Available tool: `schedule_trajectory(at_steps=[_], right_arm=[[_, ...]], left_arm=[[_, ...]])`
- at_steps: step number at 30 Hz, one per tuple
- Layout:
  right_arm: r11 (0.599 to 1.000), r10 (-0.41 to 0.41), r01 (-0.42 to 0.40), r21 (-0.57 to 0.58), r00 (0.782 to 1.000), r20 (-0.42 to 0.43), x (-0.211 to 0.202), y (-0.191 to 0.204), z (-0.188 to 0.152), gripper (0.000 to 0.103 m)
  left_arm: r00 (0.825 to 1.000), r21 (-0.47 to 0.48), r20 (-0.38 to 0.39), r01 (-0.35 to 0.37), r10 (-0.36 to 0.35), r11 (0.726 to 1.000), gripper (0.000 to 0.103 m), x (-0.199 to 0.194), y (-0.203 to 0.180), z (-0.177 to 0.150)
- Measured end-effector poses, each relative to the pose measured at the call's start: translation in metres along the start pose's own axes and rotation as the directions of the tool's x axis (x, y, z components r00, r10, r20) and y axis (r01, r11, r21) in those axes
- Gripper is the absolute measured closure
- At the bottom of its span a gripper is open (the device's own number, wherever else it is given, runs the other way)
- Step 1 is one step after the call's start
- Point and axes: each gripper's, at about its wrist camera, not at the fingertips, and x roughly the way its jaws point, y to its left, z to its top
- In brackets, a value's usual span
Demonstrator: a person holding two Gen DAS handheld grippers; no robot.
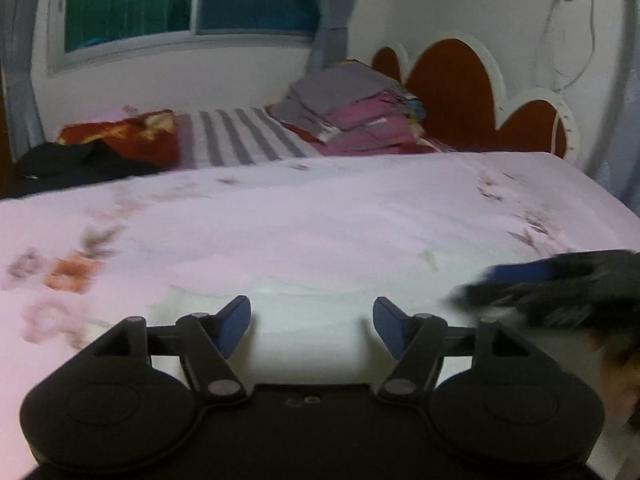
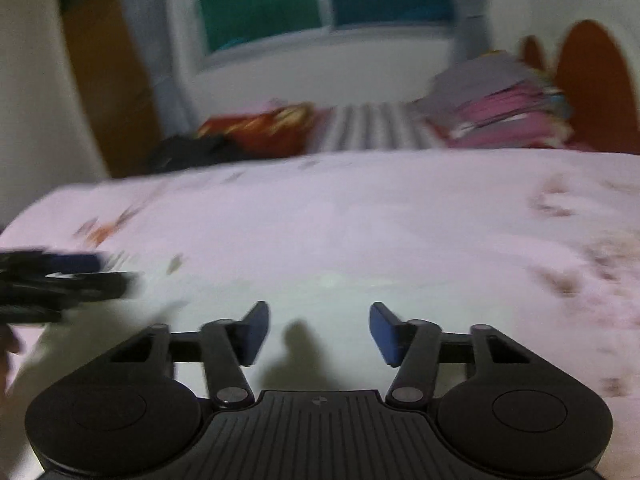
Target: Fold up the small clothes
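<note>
Home bedroom: bed (image 1: 320,216) with pink floral sheet across centre frame, scalloped red headboard (image 1: 452,96) upper right, curtained window (image 1: 192,0) upper left, stacked folded clothes (image 1: 352,112) beside headboard.

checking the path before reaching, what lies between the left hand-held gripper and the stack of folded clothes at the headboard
In the left wrist view, only the pale pink floral bedsheet stretches from the left hand-held gripper to the stack of folded pink and grey clothes.
</note>
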Motion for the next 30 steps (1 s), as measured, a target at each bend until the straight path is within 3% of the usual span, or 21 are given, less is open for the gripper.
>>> schedule_trajectory(at_steps=[2, 4, 6, 7, 8, 9, 12, 15, 18, 21, 23, 26, 27, 28, 30], right_arm=[[0.999, 0.017, -0.018, -0.039, 1.0, -0.018, 0.011, 0.014, -0.004, 0.052], [0.996, 0.034, -0.037, -0.079, 0.999, -0.034, 0.013, 0.013, -0.008, 0.052], [0.993, -0.06, 0.058, -0.105, 0.998, -0.016, 0.008, -0.007, -0.01, 0.052], [0.983, -0.174, 0.172, -0.057, 0.985, -0.017, 0.006, -0.03, -0.009, 0.052], [0.97, -0.243, 0.244, 0.012, 0.969, -0.033, 0.003, -0.052, -0.011, 0.052], [0.963, -0.256, 0.259, 0.073, 0.966, -0.042, 0.0, -0.072, -0.01, 0.052], [0.96, -0.254, 0.254, 0.121, 0.967, -0.015, -0.014, -0.077, -0.002, 0.053], [0.988, -0.123, 0.115, 0.106, 0.99, 0.069, -0.039, -0.039, -0.002, 0.053], [1.0, -0.021, 0.021, 0.009, 1.0, 0.006, -0.035, -0.002, -0.016, 0.053], [0.998, -0.008, 0.004, -0.066, 0.999, -0.049, -0.028, 0.014, -0.031, 0.053], [0.994, -0.053, 0.048, -0.099, 0.997, -0.053, -0.029, 0.01, -0.037, 0.053], [0.973, -0.232, 0.231, -0.025, 0.972, -0.042, -0.034, -0.026, -0.039, 0.053], [0.959, -0.283, 0.284, 0.009, 0.958, -0.048, -0.039, -0.032, -0.038, 0.065], [0.958, -0.28, 0.282, 0.045, 0.959, -0.042, -0.045, -0.035, -0.035, 0.066], [0.981, -0.182, 0.182, 0.073, 0.983, -0.013, -0.055, -0.021, -0.033, 0.066]], left_arm=[[0.999, -0.022, -0.039, 0.022, -0.022, 1.0, 0.036, 0.007, -0.001, -0.007], [0.998, -0.006, -0.058, -0.024, 0.024, 1.0, 0.034, 0.007, 0.008, -0.017], [0.993, -0.014, -0.052, -0.103, 0.102, 0.995, 0.032, 0.005, 0.032, -0.023], [0.987, -0.037, -0.05, -0.155, 0.153, 0.987, 0.031, 0.002, 0.05, -0.028], [0.988, -0.065, -0.043, -0.153, 0.15, 0.986, 0.032, 0.002, 0.063, -0.031], [0.991, -0.091, -0.038, -0.129, 0.126, 0.987, 0.033, 0.0, 0.07, -0.031], [0.981, -0.079, -0.041, -0.192, 0.189, 0.978, 0.032, -0.006, 0.054, -0.018], [0.995, -0.109, 0.027, -0.096, 0.1, 0.989, 0.025, -0.02, 0.023, -0.021], [0.999, -0.04, -0.016, -0.05, 0.05, 0.998, 0.027, -0.013, -0.017, -0.029], [0.998, 0.001, -0.055, -0.043, 0.043, 0.999, 0.027, -0.005, -0.032, -0.043], [0.996, 0.0, -0.053, -0.068, 0.068, 0.998, 0.027, -0.009, -0.022, -0.051], [0.992, -0.112, -0.045, -0.12, 0.116, 0.986, 0.029, -0.029, 0.007, -0.057], [0.992, -0.163, -0.042, -0.128, 0.123, 0.978, 0.032, -0.033, 0.013, -0.056], [0.993, -0.204, -0.031, -0.118, 0.114, 0.972, 0.031, -0.038, 0.012, -0.054], [0.997, -0.189, -0.006, -0.076, 0.077, 0.979, 0.028, -0.045, -0.007, -0.054]])
